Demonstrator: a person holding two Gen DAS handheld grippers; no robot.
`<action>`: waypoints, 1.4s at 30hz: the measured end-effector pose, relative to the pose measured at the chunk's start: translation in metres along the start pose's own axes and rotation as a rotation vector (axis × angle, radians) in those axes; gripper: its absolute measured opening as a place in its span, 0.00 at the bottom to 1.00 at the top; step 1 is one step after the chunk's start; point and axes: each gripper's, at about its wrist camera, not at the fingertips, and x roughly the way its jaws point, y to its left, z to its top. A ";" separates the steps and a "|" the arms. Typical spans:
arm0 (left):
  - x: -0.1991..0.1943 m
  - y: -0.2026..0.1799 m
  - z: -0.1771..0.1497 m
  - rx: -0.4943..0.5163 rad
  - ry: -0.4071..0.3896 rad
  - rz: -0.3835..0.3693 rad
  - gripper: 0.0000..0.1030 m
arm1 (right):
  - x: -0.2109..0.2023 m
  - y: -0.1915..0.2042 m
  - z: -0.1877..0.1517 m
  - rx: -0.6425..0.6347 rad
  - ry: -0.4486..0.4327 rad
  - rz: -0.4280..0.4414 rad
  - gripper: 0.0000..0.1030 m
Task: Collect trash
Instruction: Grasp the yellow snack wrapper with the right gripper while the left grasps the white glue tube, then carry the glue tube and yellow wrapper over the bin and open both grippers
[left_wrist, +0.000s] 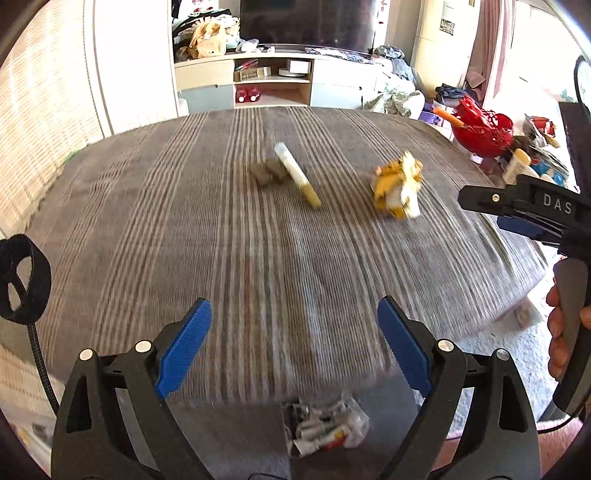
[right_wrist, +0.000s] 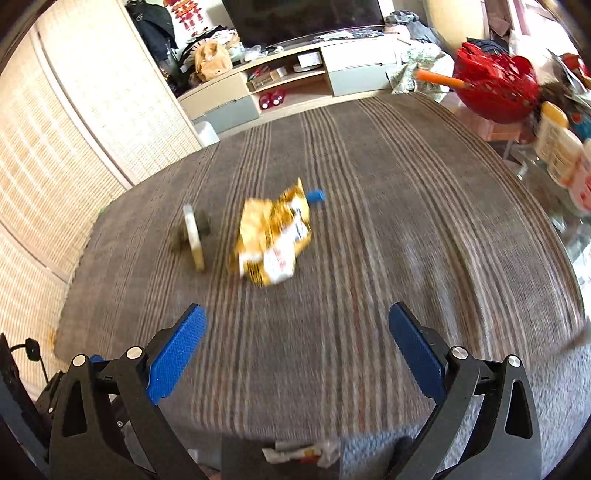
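A crumpled yellow snack wrapper (left_wrist: 397, 192) (right_wrist: 273, 236) lies mid-way across the striped brown cloth surface (left_wrist: 184, 221) (right_wrist: 406, 221). Left of it rests a white and yellow tube (left_wrist: 297, 179) (right_wrist: 194, 236) against a brown lump (left_wrist: 267, 173). A small blue piece (right_wrist: 316, 195) sits just behind the wrapper. A crumpled white wrapper (left_wrist: 325, 424) (right_wrist: 301, 452) lies on the grey carpet below the near edge. My left gripper (left_wrist: 293, 314) and right gripper (right_wrist: 295, 317) hang open and empty above the near edge. The right gripper (left_wrist: 480, 212) also shows at the right of the left wrist view. Both views are motion-blurred.
A red basket (left_wrist: 484, 129) (right_wrist: 495, 88) with an orange stick, plus bottles (right_wrist: 557, 147), crowd the right side. A TV cabinet (left_wrist: 273, 81) (right_wrist: 295, 74) stands beyond the far edge. Woven panels (right_wrist: 74, 147) line the left. A hand (left_wrist: 557, 332) holds the right gripper's handle.
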 end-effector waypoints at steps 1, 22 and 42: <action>0.007 0.000 0.007 0.007 0.002 0.004 0.84 | 0.008 0.002 0.007 0.001 0.004 -0.003 0.97; 0.101 -0.010 0.070 0.015 0.042 -0.030 0.84 | 0.086 0.000 0.040 0.007 0.048 0.018 0.60; 0.127 -0.006 0.083 0.000 0.081 -0.008 0.11 | 0.074 -0.025 0.037 0.046 0.057 0.034 0.60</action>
